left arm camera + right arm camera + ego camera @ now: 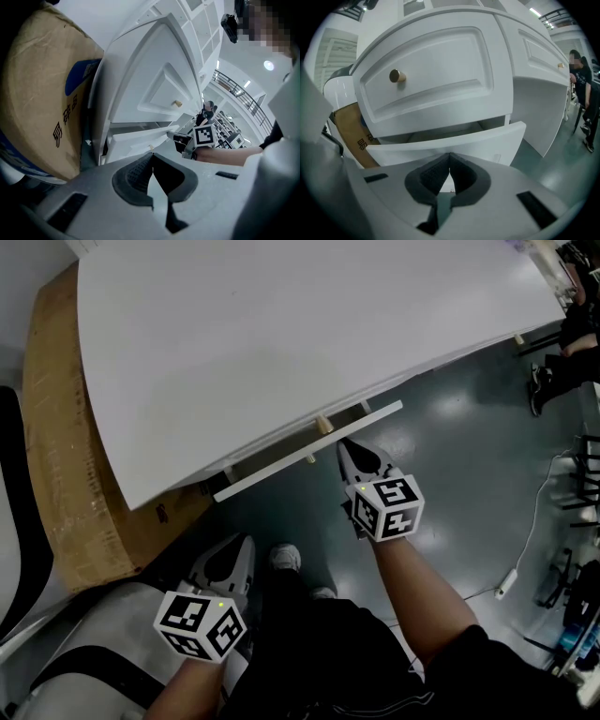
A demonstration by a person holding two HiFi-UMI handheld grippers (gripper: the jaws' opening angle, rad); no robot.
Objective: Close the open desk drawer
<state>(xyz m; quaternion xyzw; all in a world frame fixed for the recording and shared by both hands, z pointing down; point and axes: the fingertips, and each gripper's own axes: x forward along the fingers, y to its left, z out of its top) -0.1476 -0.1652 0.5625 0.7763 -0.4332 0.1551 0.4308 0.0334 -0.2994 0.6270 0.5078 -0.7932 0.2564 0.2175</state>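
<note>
Under the white desk (281, 343) the lower drawer (309, 451) is pulled out, its long white front (450, 140) standing clear of the desk's face. Above it is a closed drawer with a brass knob (397, 76). My right gripper (341, 443) is shut on nothing, its tips (450, 155) right at the open drawer's front; whether they touch it I cannot tell. My left gripper (246, 540) is also shut and empty, held low and back by my lap. In the left gripper view the drawer (140, 138) and the right gripper (178, 139) show beyond its tips (152, 154).
A large cardboard box (75, 474) leans against the desk's left side. A white chair (19, 549) stands at the far left. My legs and a shoe (286, 559) are below the drawer. A power strip with cable (506, 582) lies on the dark floor; a seated person (562, 343) is at right.
</note>
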